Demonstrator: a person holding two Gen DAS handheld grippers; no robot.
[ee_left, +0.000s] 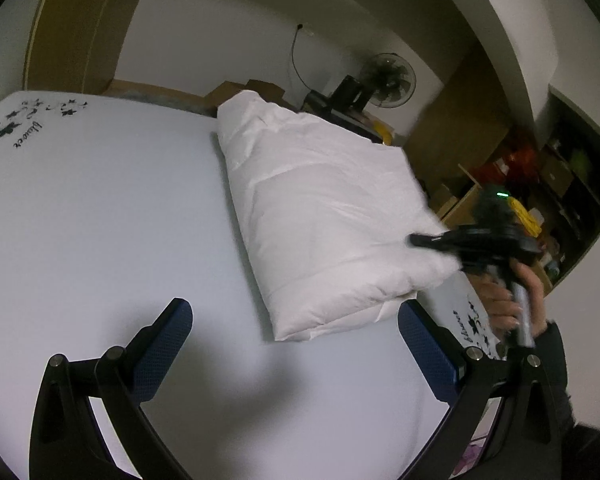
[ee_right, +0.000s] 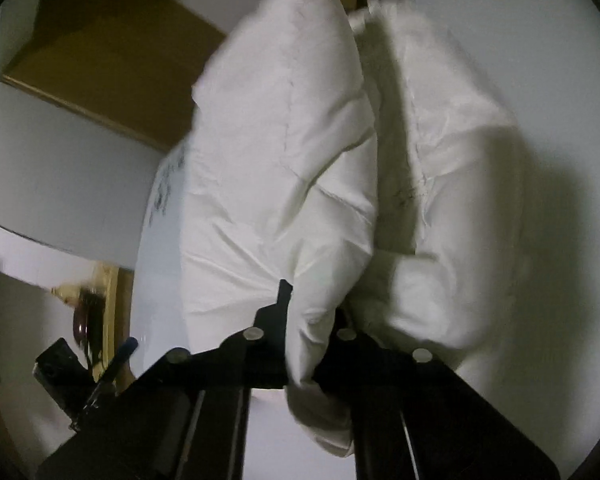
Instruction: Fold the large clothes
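A puffy white padded garment lies folded on the white table, toward its right side. My left gripper hovers over the table just short of the garment's near edge, blue pads wide apart with nothing between them. My right gripper, held by a hand, is at the garment's right edge. In the right wrist view, the right gripper is shut on a fold of the white garment. The gripped fold rises in a thick roll beside the rest of the garment.
Black flower prints mark the table's far left corner. Behind the table stand cardboard boxes, a black fan and cluttered shelves. The table's left half is bare white surface.
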